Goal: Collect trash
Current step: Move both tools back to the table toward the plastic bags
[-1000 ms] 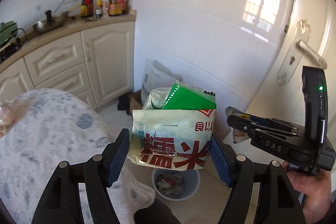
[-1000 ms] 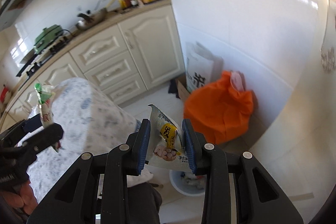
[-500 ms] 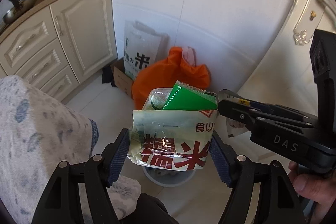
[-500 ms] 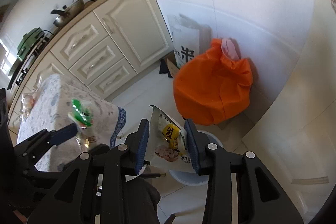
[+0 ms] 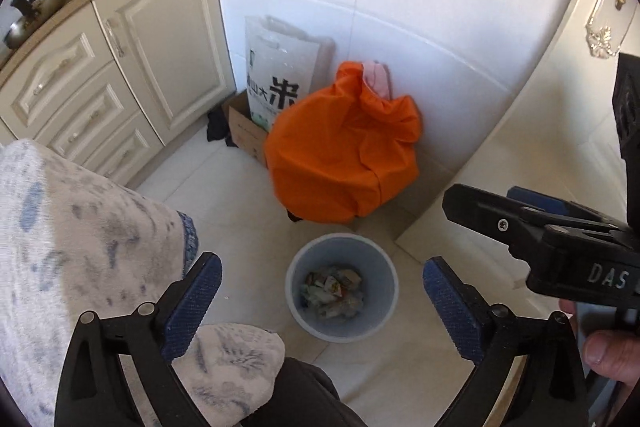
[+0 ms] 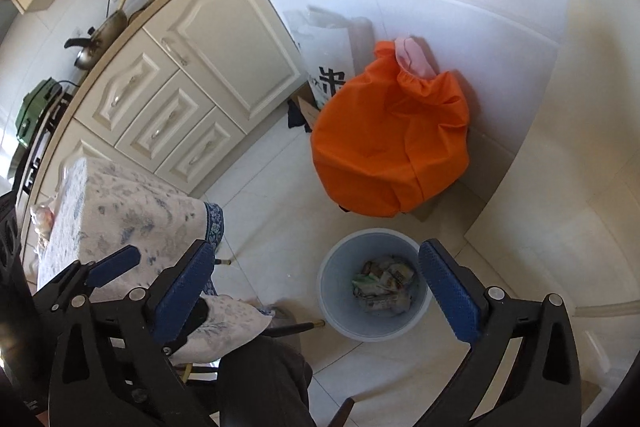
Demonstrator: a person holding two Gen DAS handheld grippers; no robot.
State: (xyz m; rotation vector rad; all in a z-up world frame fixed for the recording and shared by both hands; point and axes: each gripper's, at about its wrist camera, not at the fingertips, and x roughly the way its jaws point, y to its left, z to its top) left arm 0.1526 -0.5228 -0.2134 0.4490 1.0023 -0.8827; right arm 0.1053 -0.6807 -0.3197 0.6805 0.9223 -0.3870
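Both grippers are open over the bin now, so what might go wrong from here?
1. The left gripper and right gripper have just been opening, jaws empty; they hang close together, so they may knock as they pull away.
2. The draped tablecloth hangs right beside the left fingers and may snag.
3. The blue trash bin is light; a dipping gripper might tip it with its wrappers.

Left gripper (image 5: 320, 301): tilted steeply down, jaws just opened wide, empty.
Right gripper (image 6: 316, 289): the same.
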